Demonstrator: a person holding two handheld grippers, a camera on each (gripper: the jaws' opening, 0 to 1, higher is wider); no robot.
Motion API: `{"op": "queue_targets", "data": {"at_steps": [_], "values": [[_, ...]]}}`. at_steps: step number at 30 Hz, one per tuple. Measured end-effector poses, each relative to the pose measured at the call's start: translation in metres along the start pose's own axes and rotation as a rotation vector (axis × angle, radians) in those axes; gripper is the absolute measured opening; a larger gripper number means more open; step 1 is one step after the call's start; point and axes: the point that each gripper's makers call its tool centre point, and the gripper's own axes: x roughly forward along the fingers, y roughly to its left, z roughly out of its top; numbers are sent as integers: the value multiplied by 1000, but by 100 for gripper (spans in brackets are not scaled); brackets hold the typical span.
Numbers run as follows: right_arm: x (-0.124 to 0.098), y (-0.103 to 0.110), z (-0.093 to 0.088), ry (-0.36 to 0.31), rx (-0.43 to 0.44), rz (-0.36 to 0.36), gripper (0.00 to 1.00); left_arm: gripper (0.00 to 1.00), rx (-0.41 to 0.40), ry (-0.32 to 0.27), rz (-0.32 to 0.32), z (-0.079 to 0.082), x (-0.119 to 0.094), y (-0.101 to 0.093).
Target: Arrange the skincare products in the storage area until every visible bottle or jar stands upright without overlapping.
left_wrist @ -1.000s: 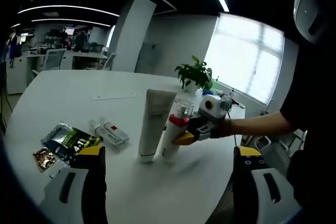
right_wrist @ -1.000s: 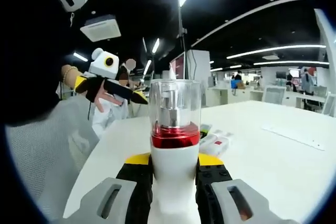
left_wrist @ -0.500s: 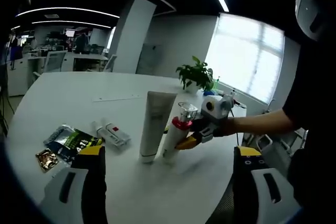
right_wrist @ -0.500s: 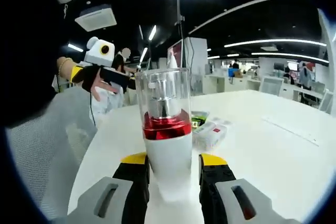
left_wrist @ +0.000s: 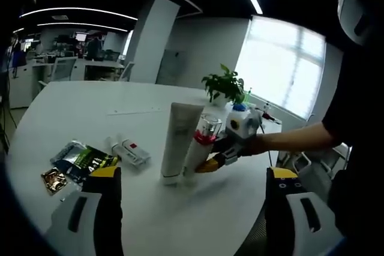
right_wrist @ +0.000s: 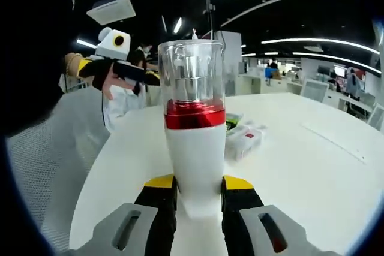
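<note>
Right hand-held gripper [right_wrist: 193, 191] clamps the red-banded pump bottle [right_wrist: 194, 142] upright

Camera set-up: two opposed gripper views.
Our left gripper view faces the window across the white table [left_wrist: 72, 106], well back; our right gripper view sits close against the pump bottle [right_wrist: 194, 136], facing the office. Both share that bottle [left_wrist: 200, 148].

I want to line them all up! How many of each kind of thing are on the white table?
Tall white squeeze tube, standing: 1
White pump bottle with red band and clear cap: 1
Small white tubes lying flat: 2
Shiny sachet packets: about 3
Green potted plant: 1
Total: about 8
</note>
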Motion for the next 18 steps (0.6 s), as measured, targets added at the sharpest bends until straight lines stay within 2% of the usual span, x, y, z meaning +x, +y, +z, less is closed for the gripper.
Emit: {"op": "queue_targets", "data": {"at_steps": [14, 16, 18], "values": [[1, -8, 1, -2, 14, 14, 19, 92, -6, 2, 6, 0, -1, 3], [1, -9, 1, -6, 51, 0, 20, 92, -1, 2, 6, 1, -1, 2], [-1, -9, 0, -12, 127, -27, 21, 92, -1, 3, 5, 1, -2, 1]]}}
